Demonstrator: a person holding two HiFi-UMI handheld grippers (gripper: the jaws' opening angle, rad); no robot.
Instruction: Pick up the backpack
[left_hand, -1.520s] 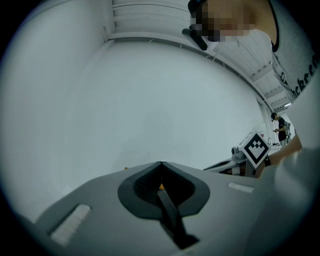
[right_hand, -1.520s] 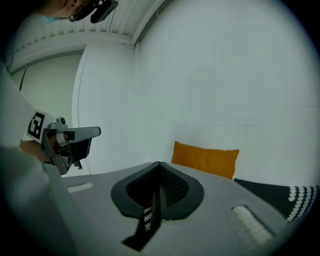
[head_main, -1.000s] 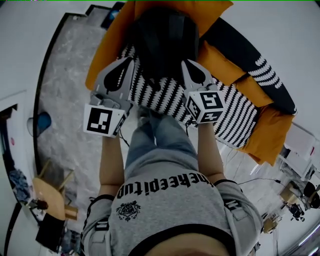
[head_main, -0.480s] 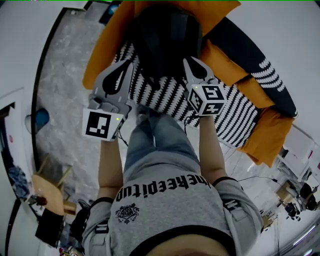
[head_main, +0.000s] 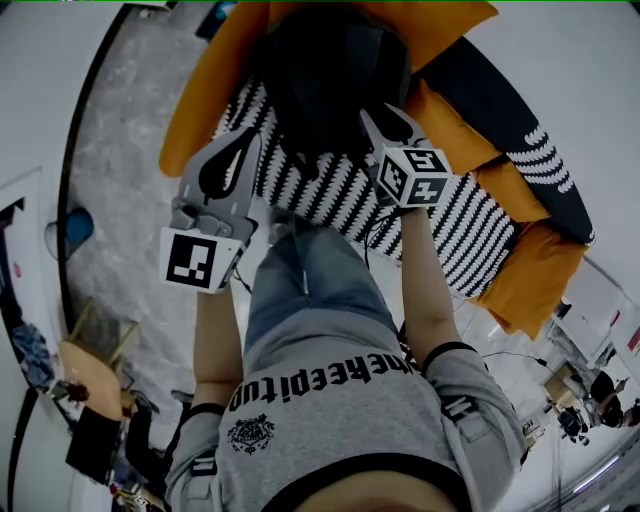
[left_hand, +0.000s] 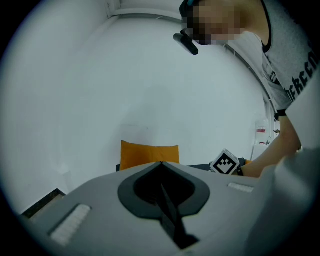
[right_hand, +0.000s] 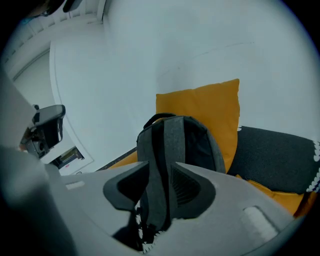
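Room: plain white wall (left_hand: 100, 75) behind, pale floor, with a grey marbled floor panel edged in black (head_main: 120, 180) off to the left in the head view. Against the wall, a long sofa with a dark charcoal seat cushion (right_hand: 280, 155); a black-and-white striped woven cover (head_main: 470, 230) is spread over its seat. Large orange fabric cushion (right_hand: 210, 105) propped upright at the back. The dark grey fabric backpack (head_main: 330, 70) stands upright on the striped cover, leaning on that orange cushion, straps toward the person. Small wooden chair (head_main: 95, 365) well apart at lower left. Left gripper (left_hand: 161, 164): jaws together, nothing between them, held just beside the backpack's left flank without touching it. Right gripper (right_hand: 159, 175): jaws have just been opening and stand apart, with 1 grey backpack shoulder strap (right_hand: 172, 150) running between them, not pinched.
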